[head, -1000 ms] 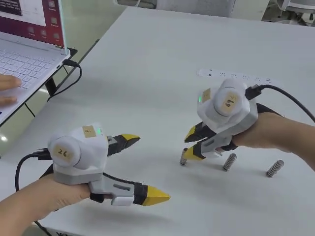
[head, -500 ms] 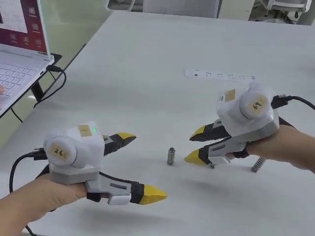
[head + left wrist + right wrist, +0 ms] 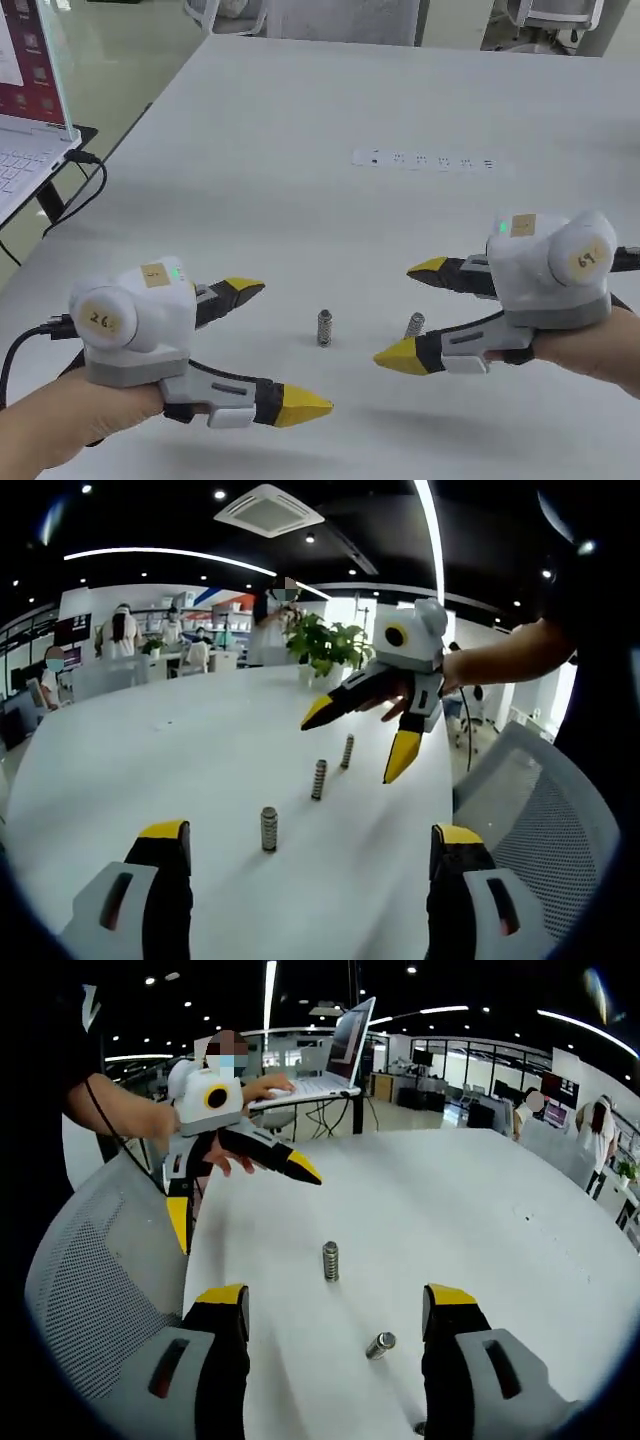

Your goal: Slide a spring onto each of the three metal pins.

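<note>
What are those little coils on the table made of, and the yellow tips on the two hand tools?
The coils look like bare steel wire: grey, ribbed, with a dull metallic glint. The yellow tips look like matt plastic or rubber, evenly coloured without shine; which one, I cannot tell.

Head view: set above and behind both hands, looking forward and down over the flat white tabletop [image 3: 300,150], close enough to catch both tools whole. Left gripper view: low over that surface, facing along its own jaws at the white-bodied, yellow-tipped right gripper [image 3: 355,745]. Right gripper view: equally low, facing back at the matching left gripper [image 3: 245,1206]. Shared across all three: the small upright coiled metal spring [image 3: 324,327] midway
</note>
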Action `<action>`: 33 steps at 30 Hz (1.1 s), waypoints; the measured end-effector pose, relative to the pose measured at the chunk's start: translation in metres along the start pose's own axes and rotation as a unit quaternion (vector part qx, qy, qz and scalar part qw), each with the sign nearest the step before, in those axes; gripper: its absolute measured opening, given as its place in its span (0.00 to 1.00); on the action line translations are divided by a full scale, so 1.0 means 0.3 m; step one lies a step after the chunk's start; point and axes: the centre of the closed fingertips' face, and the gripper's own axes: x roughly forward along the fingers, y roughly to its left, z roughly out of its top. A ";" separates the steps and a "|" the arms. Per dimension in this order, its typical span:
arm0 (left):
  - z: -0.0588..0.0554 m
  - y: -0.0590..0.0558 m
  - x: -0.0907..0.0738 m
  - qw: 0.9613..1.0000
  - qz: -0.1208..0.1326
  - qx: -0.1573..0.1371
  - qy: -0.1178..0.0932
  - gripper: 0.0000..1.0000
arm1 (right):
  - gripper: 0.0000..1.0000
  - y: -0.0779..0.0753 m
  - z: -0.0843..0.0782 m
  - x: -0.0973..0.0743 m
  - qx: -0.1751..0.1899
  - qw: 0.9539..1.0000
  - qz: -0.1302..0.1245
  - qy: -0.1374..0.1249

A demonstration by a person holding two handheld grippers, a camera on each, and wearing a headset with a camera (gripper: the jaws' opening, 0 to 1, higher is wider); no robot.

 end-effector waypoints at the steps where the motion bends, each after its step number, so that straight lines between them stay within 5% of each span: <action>1: 0.003 -0.002 0.001 1.000 -0.001 -0.001 -0.001 0.98 | 0.73 -0.002 -0.002 -0.006 0.003 1.000 -0.003 -0.004; 8: 0.010 -0.012 0.008 1.000 -0.006 -0.001 0.000 0.98 | 0.90 -0.031 -0.016 -0.081 0.037 0.997 -0.039 -0.046; 13: 0.009 -0.007 0.003 1.000 -0.001 -0.004 0.000 0.98 | 0.99 -0.043 -0.058 -0.139 0.055 0.996 -0.057 -0.050; 33: 0.025 -0.017 -0.023 1.000 0.022 -0.012 -0.013 0.98 | 0.99 -0.062 -0.218 -0.337 0.117 0.985 -0.109 -0.060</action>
